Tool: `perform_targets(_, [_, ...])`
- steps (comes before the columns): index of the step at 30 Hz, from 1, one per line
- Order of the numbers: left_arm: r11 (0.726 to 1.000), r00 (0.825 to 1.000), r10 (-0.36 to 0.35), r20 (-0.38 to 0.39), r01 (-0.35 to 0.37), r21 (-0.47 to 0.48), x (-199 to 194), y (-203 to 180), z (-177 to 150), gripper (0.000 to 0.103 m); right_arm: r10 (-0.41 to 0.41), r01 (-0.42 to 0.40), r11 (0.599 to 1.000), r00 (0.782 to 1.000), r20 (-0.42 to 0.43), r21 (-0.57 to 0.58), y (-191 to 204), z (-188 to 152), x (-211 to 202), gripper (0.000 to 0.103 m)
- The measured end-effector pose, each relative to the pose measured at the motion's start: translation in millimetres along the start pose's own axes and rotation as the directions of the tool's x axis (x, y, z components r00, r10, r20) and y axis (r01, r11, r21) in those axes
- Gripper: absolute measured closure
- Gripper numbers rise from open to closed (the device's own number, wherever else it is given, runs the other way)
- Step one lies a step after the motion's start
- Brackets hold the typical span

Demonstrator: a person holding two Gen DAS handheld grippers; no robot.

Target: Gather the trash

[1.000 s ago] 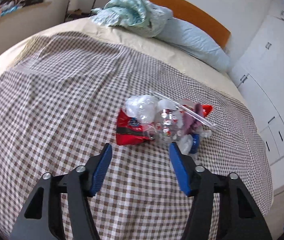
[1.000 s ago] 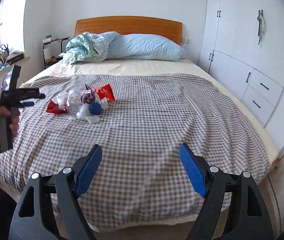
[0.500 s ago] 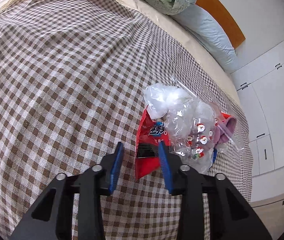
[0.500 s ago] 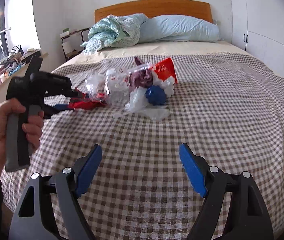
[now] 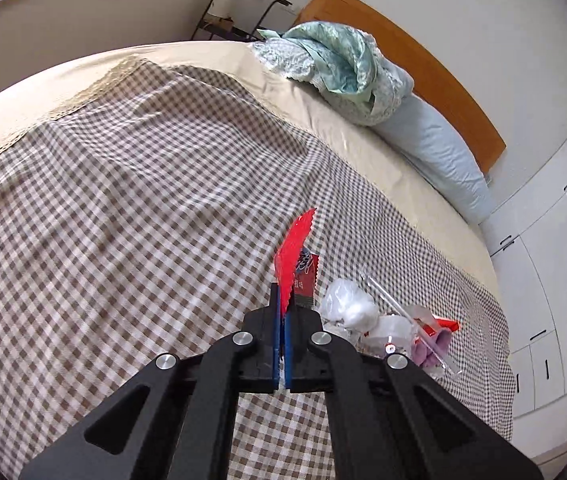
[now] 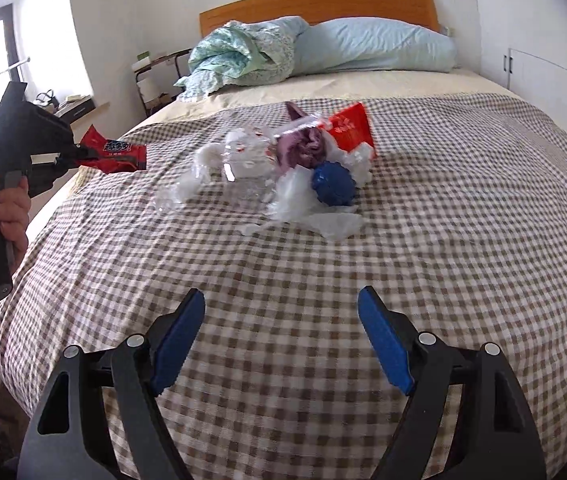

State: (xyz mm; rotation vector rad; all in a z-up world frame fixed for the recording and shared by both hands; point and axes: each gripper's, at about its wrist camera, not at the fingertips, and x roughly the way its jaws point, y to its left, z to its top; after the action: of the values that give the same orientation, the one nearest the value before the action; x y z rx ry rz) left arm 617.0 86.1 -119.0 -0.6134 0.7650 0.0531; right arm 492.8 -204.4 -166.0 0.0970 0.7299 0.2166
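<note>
I have the left tongs (image 5: 282, 308) clamped on one red wrapper (image 5: 297, 254), lifted off the bed (image 6: 463, 240) beside the pile (image 6: 283, 168), while my right tongs (image 6: 281, 338) are closing on nothing short of it, so most trash remains uncollected.

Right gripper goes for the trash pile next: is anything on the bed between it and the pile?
Nothing visible. Only bare checked blanket lies between the right gripper, jaws closing on nothing, and the pile. The left gripper with its red wrapper is off to the side.
</note>
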Motion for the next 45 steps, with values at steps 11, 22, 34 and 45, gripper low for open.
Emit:
perform_targets(11, [0.986,0.999,-0.046,0.027,0.050,-0.159,-23,53,19,0.103,0.111,-0.112,0.994,0.986,-0.128,-0.002,88,76,125,0.055])
perform_targets(22, [0.980,0.992,-0.124,-0.027,0.118,-0.157,-9,65,22,0.103,0.092,-0.095,0.995,0.989,-0.116,-0.015,102,76,116,0.102])
perform_targets(34, [0.992,0.994,-0.099,-0.055,0.094,-0.081,1,35,10,0.103,0.003,-0.003,1.000,0.999,-0.047,0.000,15,2,-52,0.102])
perform_targets(45, [0.963,0.981,-0.194,-0.002,0.191,0.191,-70,-76,-36,0.103,-0.079,0.068,0.980,0.996,0.052,0.184,-99,-62,-219,0.102])
